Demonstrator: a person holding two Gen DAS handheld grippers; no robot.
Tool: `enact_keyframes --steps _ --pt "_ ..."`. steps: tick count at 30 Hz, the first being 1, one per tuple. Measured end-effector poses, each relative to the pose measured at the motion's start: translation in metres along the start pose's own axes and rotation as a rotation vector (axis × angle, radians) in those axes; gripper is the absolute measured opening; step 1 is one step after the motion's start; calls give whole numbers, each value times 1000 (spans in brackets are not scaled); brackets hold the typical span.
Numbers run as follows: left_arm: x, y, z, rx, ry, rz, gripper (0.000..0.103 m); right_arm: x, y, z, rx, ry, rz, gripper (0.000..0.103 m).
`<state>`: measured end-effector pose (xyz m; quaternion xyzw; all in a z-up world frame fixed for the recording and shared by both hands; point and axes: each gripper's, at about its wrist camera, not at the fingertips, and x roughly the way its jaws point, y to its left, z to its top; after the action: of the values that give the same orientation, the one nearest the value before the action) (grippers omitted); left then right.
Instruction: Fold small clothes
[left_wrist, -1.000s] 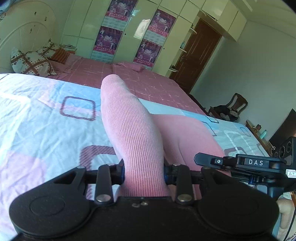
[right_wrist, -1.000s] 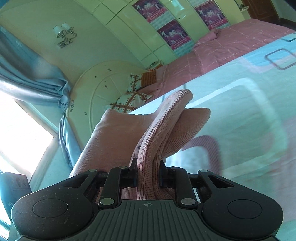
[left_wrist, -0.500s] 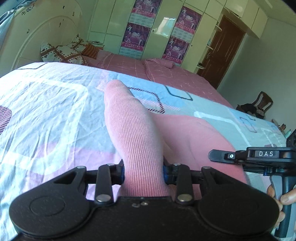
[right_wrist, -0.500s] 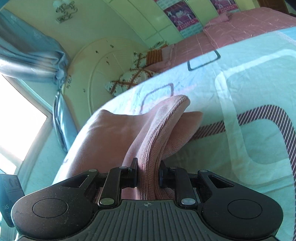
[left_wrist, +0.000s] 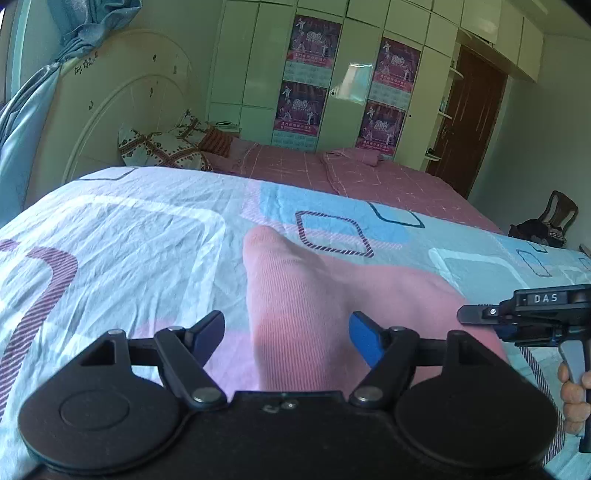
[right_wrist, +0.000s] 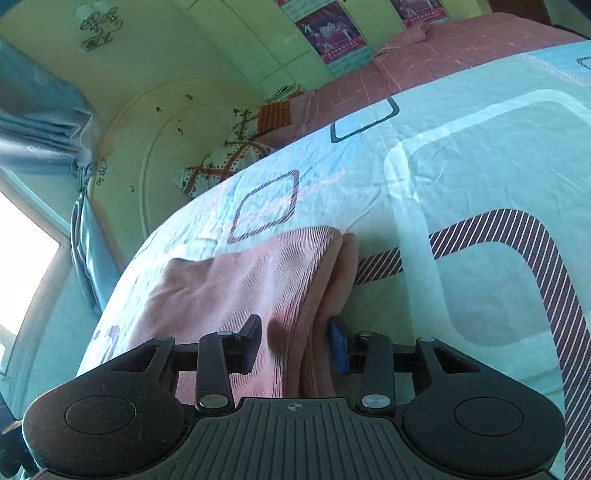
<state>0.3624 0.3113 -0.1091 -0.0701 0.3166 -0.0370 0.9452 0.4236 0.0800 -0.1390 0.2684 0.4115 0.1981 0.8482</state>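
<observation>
The left gripper (left_wrist: 286, 338) is matte black plastic, with two round discs, silver pivot screws and one blue-faced finger pad (left_wrist: 364, 341). The right gripper (right_wrist: 295, 345) matches it, adding a ribbed grey housing and crosshair mark. Its side reads "DAS"; bare fingers (left_wrist: 572, 400) show.

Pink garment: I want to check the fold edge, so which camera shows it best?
Right wrist view: the pink garment lies there with its doubled layers stacked along one edge. The left wrist view shows mostly a raised ridge and flat cloth behind.
</observation>
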Motion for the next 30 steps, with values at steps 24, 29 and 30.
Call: enact_keyframes --steps 24,29,30 --pt "-15 -16 -27 -18 85 34 76 -24 54 -31 -280 -58 -98 23" --pt "-11 -23 -45 3 140 18 77 -31 64 -74 -398 -38 -157 23" --pt "-10 -22 -47 -6 147 12 77 -26 64 -81 -429 -30 -197 22"
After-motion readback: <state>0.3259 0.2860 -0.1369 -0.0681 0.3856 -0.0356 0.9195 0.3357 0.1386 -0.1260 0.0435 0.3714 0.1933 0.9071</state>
